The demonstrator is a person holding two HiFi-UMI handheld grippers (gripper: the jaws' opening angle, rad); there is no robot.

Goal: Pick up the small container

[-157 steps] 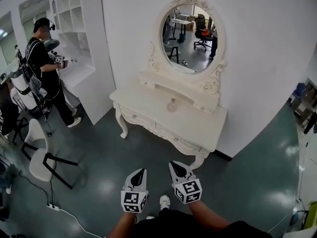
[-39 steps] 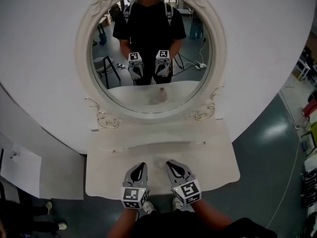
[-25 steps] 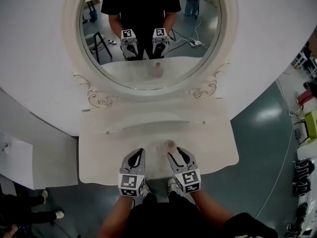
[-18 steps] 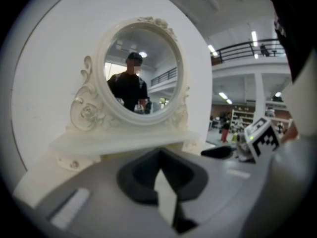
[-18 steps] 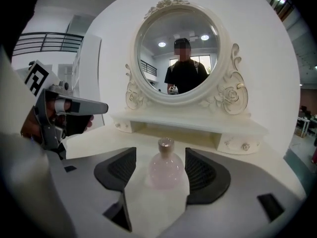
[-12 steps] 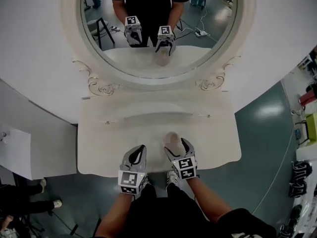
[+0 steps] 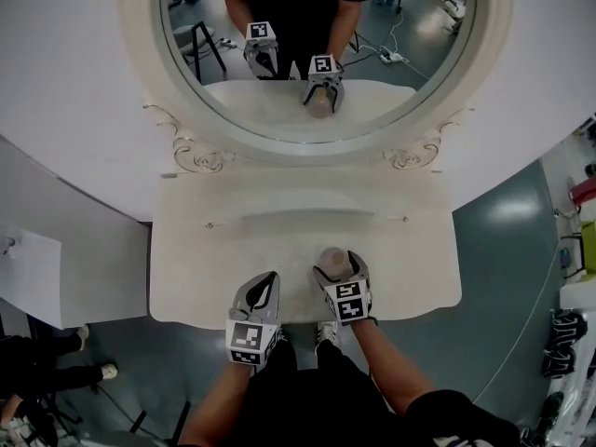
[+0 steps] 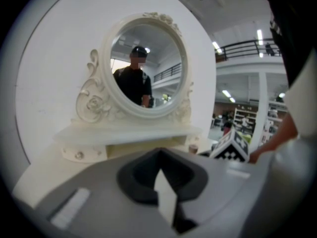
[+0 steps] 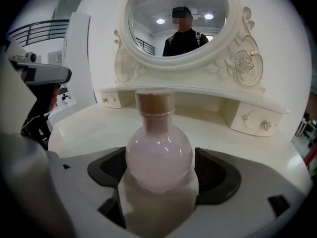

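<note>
Now, jaws of your right gripper (image 7: 341,270) have just been opening, spread either side of the small bottle (image 9: 158,155) on the worktop (image 7: 209,254), left gripper (image 7: 267,281) at its eight o'clock, jaws together.

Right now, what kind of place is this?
Probably a dressing corner set up inside a big hall: a white dressing table, its oval mirror, a small corked pink bottle, and an upstairs railing beyond.
</note>
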